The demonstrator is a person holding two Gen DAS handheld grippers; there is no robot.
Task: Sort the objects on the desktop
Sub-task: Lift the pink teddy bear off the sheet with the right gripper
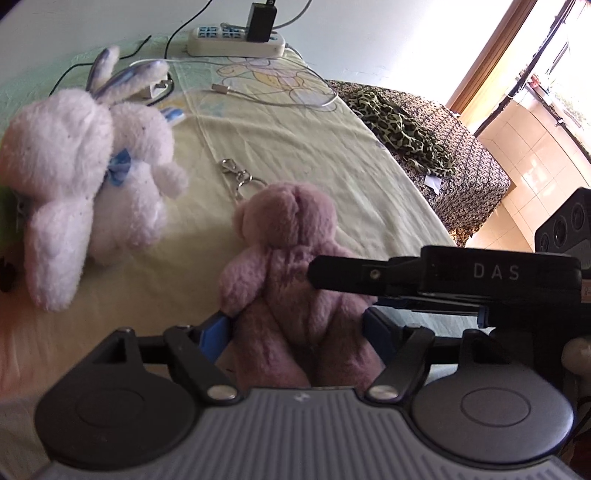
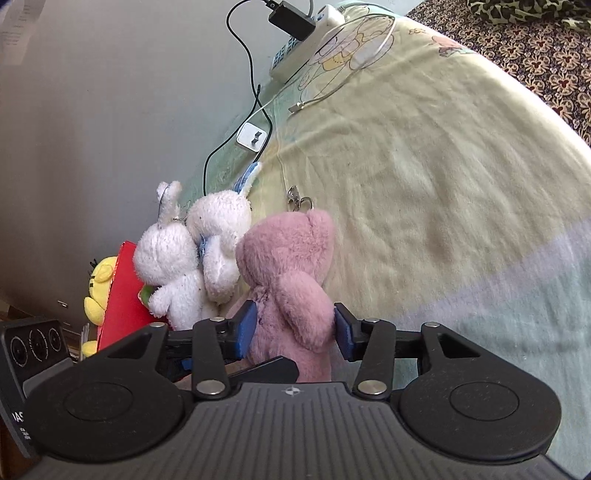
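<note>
Centrally, the pink plush bear (image 1: 291, 258) is pinched from two sides at once. The left gripper (image 1: 299, 328) is seen with its blue pads (image 1: 216, 332) pressed into the bear's lower body and legs, the plush bulging between them. The right gripper (image 2: 295, 326) is likewise closed against the bear (image 2: 291, 280), its blue pads (image 2: 246, 326) squeezing the flank and one arm. In the left wrist view, a black finger of the right gripper (image 1: 369, 275) is seen reaching in from the right and touching the bear's side.

The bear is held upright at the near edge of a pale yellow cloth (image 1: 295, 140), with a metal keychain clasp (image 1: 236, 175) lying on the cloth just behind its head. To the left of the bear, close but apart from it, two white plush rabbits (image 1: 92, 177) are found leaning against each other; one wears a blue bow (image 1: 120, 168). In the right wrist view, a red box (image 2: 123, 295) and a yellow plush toy (image 2: 98, 291) are seen further left, behind the rabbits (image 2: 192, 254).

At the far end of the cloth, a white power strip (image 1: 236, 40) with a black adapter (image 1: 260, 20) plugged in is placed by the wall, and a white cable (image 1: 273, 98) is trailed across the cloth. Beyond the right edge, leopard-print fabric (image 1: 402, 129) is laid over a dark patterned cover (image 1: 469, 173).
</note>
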